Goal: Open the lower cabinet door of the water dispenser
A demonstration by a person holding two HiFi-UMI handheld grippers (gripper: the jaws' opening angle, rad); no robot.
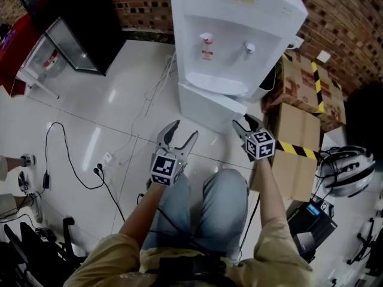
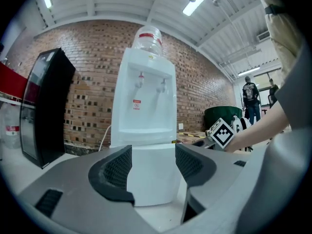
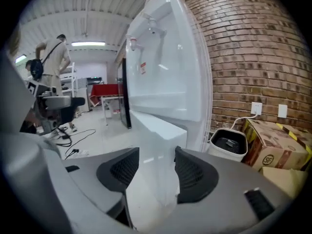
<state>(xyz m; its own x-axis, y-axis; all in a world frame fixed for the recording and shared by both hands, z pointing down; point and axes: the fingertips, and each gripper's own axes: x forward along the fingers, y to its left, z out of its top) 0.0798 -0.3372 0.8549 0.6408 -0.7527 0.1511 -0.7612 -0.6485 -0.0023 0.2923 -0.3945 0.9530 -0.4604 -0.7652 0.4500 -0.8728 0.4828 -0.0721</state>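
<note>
The dispenser (image 1: 233, 34) stands ahead of me against the brick wall (image 1: 143, 5). Its lower door (image 1: 209, 105) is at the base and looks slightly ajar. My right gripper (image 1: 245, 124) pinches the door's free edge. My left gripper (image 1: 183, 135) hangs spread and empty nearby.

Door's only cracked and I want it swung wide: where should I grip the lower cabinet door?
Its free vertical edge, on the cardboard box side, from the front: the lower cabinet door stands ajar, so that edge juts out as a thin slab.
</note>
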